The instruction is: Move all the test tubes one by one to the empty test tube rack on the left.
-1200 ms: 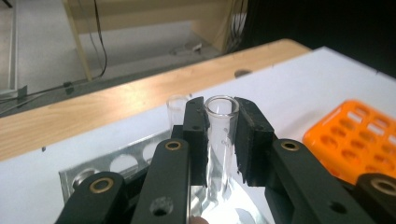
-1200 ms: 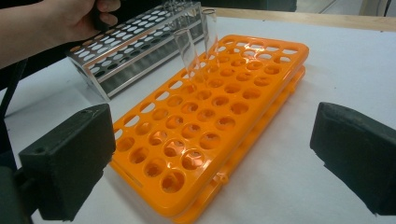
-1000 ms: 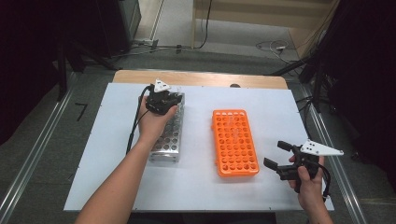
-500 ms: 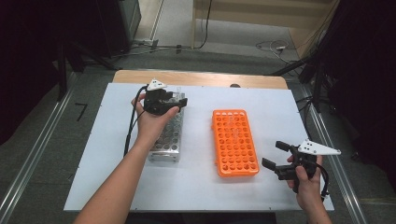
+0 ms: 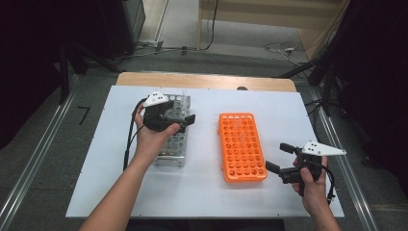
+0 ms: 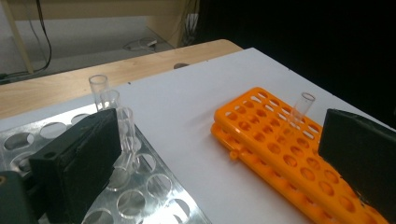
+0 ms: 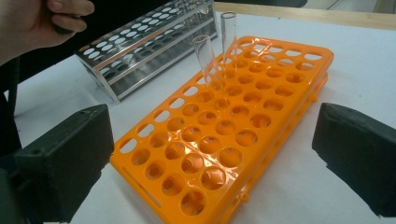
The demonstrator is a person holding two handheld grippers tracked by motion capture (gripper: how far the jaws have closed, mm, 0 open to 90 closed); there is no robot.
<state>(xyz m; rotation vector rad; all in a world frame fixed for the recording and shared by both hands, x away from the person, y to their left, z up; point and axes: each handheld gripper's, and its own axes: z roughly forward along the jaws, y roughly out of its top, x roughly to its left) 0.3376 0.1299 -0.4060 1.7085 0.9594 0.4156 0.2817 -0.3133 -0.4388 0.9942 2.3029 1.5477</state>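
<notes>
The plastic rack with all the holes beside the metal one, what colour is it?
Bright orange. The plastic test-tube rack shows best in the right gripper view.

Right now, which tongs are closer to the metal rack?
Left. The left tongs hang open right over the metal rack; the right tongs sit beyond the orange rack.

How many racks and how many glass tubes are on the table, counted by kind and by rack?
Racks: 2, the metal rack and the orange rack
Glass tubes in the metal rack: 3
Glass tubes in the orange rack: 2
Total: 7 things
</notes>
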